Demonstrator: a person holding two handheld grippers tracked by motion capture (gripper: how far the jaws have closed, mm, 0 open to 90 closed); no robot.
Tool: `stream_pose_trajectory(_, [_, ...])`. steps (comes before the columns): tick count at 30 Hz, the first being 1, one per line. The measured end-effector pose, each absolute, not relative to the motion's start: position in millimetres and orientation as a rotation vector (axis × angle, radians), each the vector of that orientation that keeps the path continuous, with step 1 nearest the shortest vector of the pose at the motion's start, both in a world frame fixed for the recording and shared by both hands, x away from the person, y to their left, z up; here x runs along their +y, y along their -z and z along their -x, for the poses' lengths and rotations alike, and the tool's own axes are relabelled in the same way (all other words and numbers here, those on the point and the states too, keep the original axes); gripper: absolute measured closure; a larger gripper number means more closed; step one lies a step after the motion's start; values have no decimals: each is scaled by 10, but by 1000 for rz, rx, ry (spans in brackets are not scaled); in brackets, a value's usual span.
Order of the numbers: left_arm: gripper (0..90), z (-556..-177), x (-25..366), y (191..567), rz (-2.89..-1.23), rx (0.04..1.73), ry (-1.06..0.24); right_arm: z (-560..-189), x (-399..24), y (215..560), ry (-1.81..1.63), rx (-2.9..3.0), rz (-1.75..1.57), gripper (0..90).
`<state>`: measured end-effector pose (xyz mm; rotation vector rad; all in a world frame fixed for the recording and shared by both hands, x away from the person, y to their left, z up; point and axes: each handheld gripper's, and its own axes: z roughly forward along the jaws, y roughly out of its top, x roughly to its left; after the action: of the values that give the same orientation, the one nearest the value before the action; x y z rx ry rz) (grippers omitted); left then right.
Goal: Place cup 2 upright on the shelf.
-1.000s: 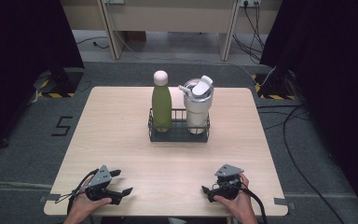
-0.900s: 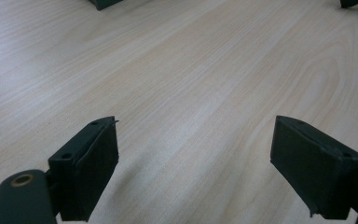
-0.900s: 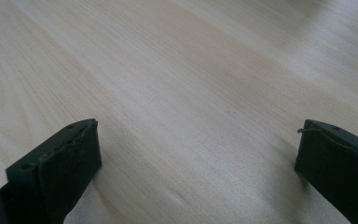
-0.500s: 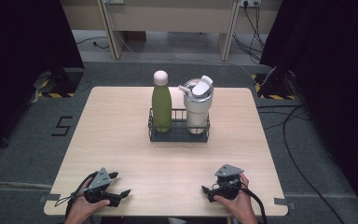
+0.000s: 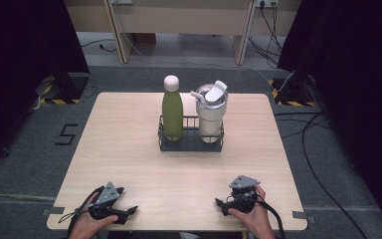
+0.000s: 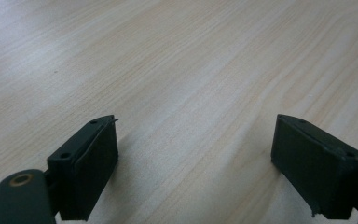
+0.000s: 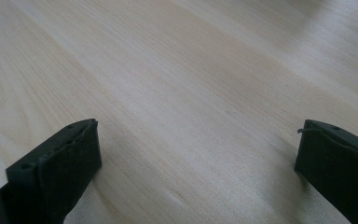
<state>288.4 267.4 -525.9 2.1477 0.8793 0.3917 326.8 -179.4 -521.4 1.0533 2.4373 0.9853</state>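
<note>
On table (image 5: 129,144), green bottle (image 5: 172,110) (white-capped)

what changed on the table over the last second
The left gripper slid slightly back toward the table's near edge; its fingers are apart over bare wood. Nothing was grasped or released. The right gripper, green bottle, white tumbler and wire rack stayed put.

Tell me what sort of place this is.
Probably a lab or recording bay, not a home. A bare wooden table stands on grey carpet between black curtains, with hazard tape on the floor and loose cables running to wall sockets. A rack holds two bottles.
</note>
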Motion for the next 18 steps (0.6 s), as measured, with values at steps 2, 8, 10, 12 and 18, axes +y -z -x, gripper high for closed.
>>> stream_pose_trajectory(2, [129, -2879, 2674, 5263, -2149, 872, -394, -3268, -1794, 5214, -985, 2437, -1053, 4])
stream_pose_trajectory(8, [8, -2855, 2623, 5289, -2169, 850, -372, -3268, -1794, 5214, -985, 2437, -1053, 4])
stream_pose_trajectory(10, [0, -2853, 2624, 5290, -2170, 850, -375, -3268, -1795, 5214, -985, 2437, -1053, 4])
stream_pose_trajectory(12, [0, -2853, 2624, 5290, -2170, 850, -375, -3268, -1795, 5214, -985, 2438, -1052, 4])
stream_pose_trajectory(18, [0, -2849, 2621, 5293, -2169, 853, -358, -3268, -1795, 5214, -986, 2438, -1052, 4])
